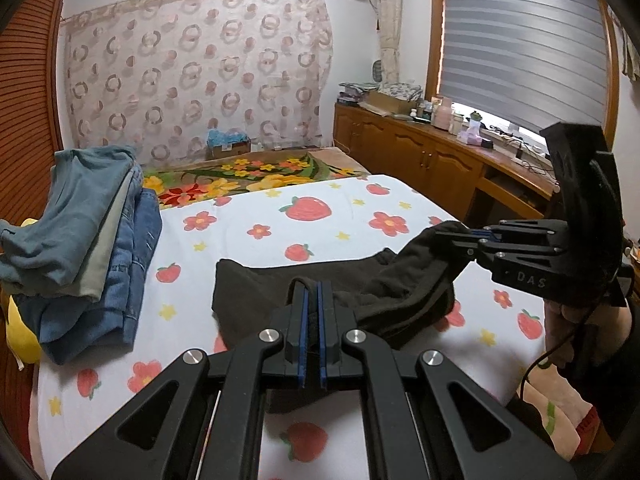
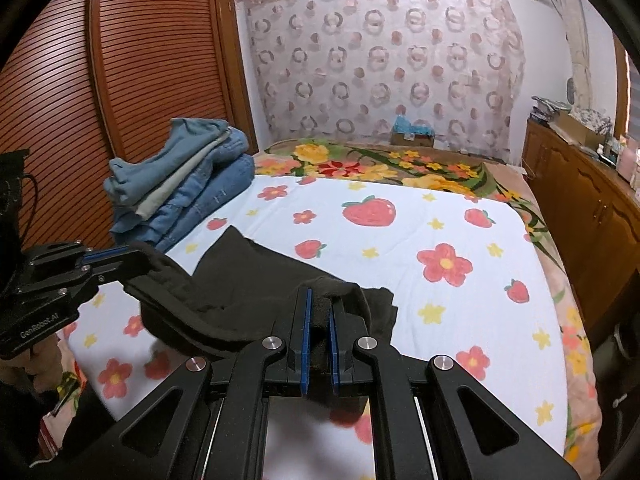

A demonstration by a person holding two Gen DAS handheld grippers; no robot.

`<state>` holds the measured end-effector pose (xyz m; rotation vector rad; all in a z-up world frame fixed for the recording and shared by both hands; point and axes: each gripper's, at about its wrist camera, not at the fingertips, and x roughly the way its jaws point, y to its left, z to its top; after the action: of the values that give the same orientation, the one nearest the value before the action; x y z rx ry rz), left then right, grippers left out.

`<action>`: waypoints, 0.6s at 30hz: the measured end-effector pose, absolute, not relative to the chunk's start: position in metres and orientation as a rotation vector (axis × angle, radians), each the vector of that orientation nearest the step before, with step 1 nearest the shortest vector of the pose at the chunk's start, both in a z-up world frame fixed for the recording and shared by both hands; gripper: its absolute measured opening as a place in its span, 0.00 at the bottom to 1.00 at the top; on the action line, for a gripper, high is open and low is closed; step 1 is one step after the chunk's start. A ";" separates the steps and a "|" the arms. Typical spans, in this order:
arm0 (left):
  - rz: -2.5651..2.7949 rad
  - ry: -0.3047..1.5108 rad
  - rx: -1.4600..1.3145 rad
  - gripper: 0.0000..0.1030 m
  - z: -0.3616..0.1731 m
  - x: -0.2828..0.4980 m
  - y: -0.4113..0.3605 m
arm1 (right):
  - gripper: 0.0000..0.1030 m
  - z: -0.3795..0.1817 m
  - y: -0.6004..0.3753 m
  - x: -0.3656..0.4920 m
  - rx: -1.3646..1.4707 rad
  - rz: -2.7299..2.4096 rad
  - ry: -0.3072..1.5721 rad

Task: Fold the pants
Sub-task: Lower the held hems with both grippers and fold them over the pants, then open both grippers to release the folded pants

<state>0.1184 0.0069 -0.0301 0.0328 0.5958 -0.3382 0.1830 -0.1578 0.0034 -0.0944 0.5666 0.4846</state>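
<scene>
Clamping black pants (image 1: pixel 256 292) edge | both hand-held grippers (image 1: pixel 313 292) (image 2: pixel 319 300) | sheet (image 2: pixel 420 216) ahead bare

Black pants (image 1: pixel 256 292) on a white sheet (image 1: pixel 340 216) printed with red strawberries and flowers.

Soft, even room light, with daylight glare in a strip under the blind (image 1: pixel 520 40). Fisheye bending curves the walls and darkens the corners. The sheet (image 2: pixel 400 240) near the bed's front edge blurs; shadows are faint.
</scene>
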 end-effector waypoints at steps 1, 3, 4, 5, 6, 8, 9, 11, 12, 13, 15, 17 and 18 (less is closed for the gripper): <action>-0.336 0.595 0.033 0.04 -0.031 0.119 0.007 | 0.07 0.002 -0.156 0.187 -0.093 0.482 0.572; -0.331 0.595 0.034 0.04 -0.032 0.124 0.007 | 0.07 0.000 -0.154 0.195 -0.087 0.482 0.583; -0.328 0.596 0.028 0.04 -0.033 0.127 0.008 | 0.07 -0.001 -0.153 0.199 -0.083 0.480 0.589; -0.328 0.600 0.025 0.05 -0.034 0.129 0.008 | 0.07 -0.002 -0.152 0.202 -0.077 0.481 0.596; -0.328 0.604 0.021 0.05 -0.034 0.132 0.009 | 0.07 -0.004 -0.151 0.206 -0.072 0.481 0.604; -0.322 0.612 0.016 0.05 -0.038 0.136 0.011 | 0.07 -0.006 -0.151 0.212 -0.066 0.480 0.619; -0.314 0.616 0.016 0.08 -0.040 0.137 0.011 | 0.07 -0.008 -0.150 0.216 -0.064 0.480 0.628; -0.304 0.617 0.017 0.13 -0.044 0.137 0.013 | 0.07 -0.012 -0.149 0.224 -0.057 0.484 0.648; -0.299 0.615 0.020 0.19 -0.044 0.137 0.014 | 0.07 -0.013 -0.148 0.226 -0.059 0.481 0.654; -0.290 0.605 0.024 0.27 -0.045 0.135 0.016 | 0.07 -0.015 -0.147 0.229 -0.062 0.477 0.660; -0.293 0.599 0.017 0.42 -0.047 0.133 0.020 | 0.07 -0.018 -0.146 0.233 -0.065 0.475 0.669; -0.297 0.612 0.010 0.44 -0.049 0.133 0.023 | 0.07 -0.019 -0.144 0.234 -0.070 0.472 0.672; -0.297 0.621 0.010 0.44 -0.050 0.134 0.023 | 0.07 -0.019 -0.144 0.234 -0.072 0.469 0.672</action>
<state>0.1336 0.0235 -0.0504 0.0103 0.6206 -0.2969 0.2341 -0.1438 -0.0191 -0.0721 0.6719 0.4689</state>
